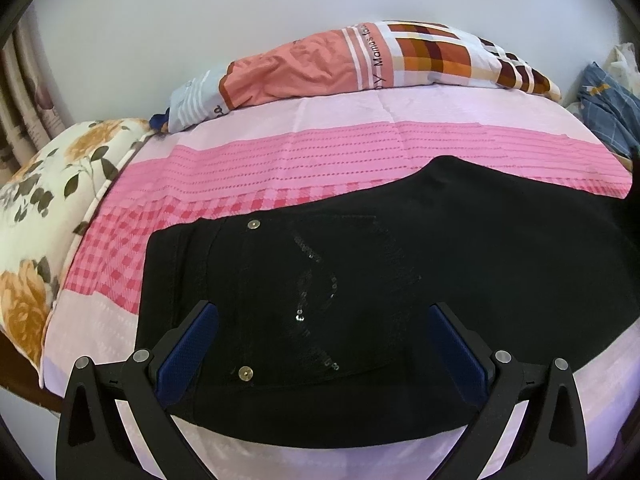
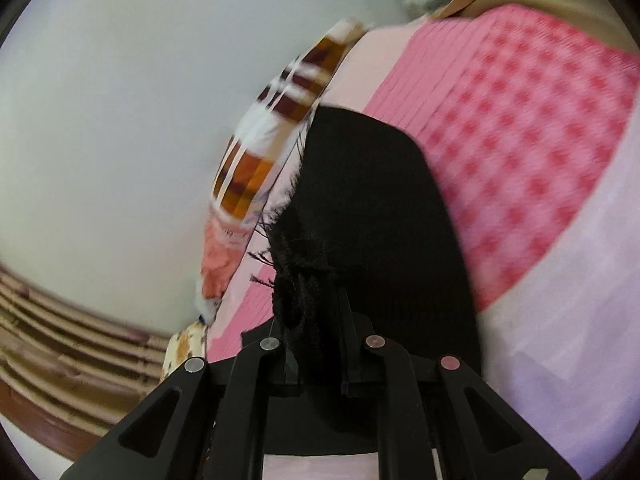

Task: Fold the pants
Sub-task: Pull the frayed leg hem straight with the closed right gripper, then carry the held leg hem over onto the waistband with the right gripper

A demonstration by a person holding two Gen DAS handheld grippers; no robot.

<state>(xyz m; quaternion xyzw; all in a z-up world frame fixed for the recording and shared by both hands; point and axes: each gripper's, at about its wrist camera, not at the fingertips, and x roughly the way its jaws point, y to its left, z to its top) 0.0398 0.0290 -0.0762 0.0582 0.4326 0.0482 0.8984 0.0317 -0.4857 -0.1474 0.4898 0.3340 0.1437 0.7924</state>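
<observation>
The folded blanket (image 1: 360,60) at the back of the bed had dark letters on a white stripe. They ran sideways and looked like "Mama's", with more letters after. Lower down, "by" could be read.

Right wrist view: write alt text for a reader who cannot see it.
The right tool is shut on the frayed hem of black fabric pants, which trail away over a pink checked bedsheet. A plaid orange and brown pillow lies beyond, against a pale wall; the picture is motion-blurred.

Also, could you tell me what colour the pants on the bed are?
Black, the pants show best in the left wrist view.
</observation>
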